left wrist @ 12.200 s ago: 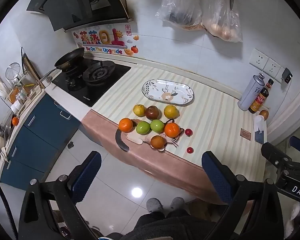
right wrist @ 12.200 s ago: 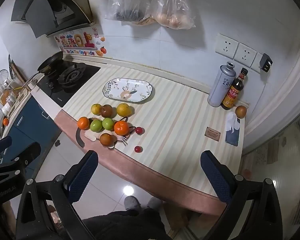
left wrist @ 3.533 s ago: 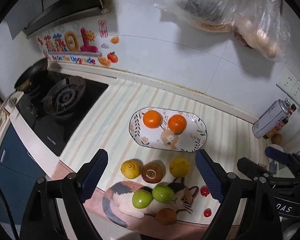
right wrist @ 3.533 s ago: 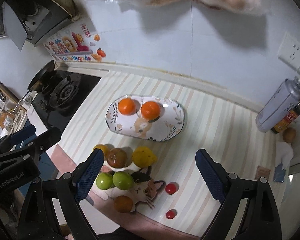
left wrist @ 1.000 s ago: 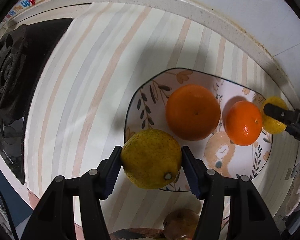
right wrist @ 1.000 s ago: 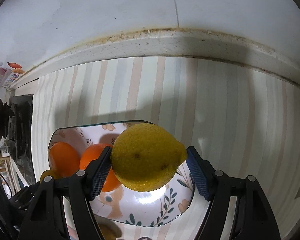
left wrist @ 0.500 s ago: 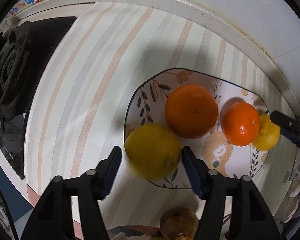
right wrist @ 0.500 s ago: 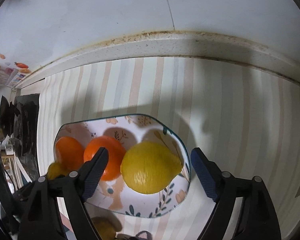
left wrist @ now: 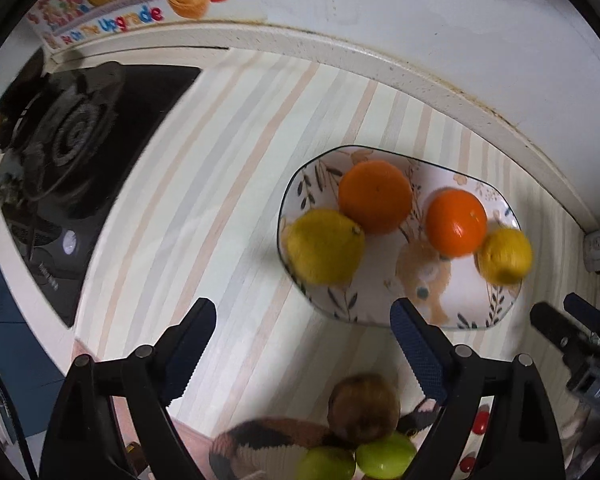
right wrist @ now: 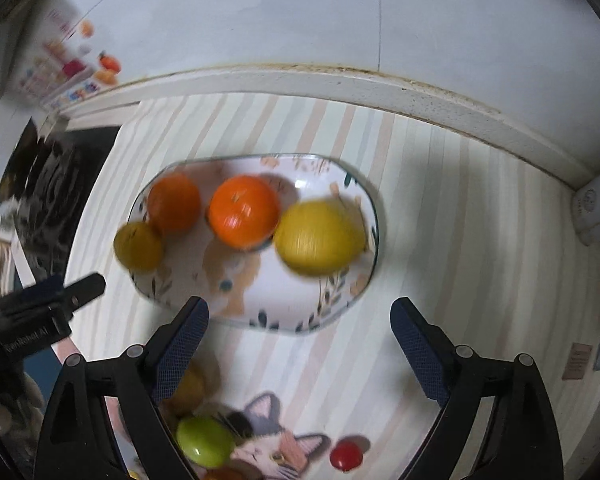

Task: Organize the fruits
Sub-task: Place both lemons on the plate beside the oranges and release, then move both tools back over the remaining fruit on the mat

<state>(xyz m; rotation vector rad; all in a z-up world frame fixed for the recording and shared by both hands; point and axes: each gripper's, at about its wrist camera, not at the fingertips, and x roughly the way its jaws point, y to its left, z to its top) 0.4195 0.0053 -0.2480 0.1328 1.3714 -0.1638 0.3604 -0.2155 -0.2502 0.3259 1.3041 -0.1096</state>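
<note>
The patterned oval plate holds two oranges and two lemons. One lemon lies at the plate's left end, the other lemon at its right end. My left gripper hovers above the plate's near-left edge, jaws opening, nothing between them. My right gripper hovers over the plate's near edge, jaws opening and empty. A brown fruit, green fruits and small red tomatoes lie on a cat-shaped mat.
A black gas stove sits at the left of the striped counter. The white wall ledge runs behind the plate. The other gripper's body shows at each view's edge.
Both grippers let go of their lemons, which now rest on the plate. Both have opened wider and pulled up and back from the plate.
</note>
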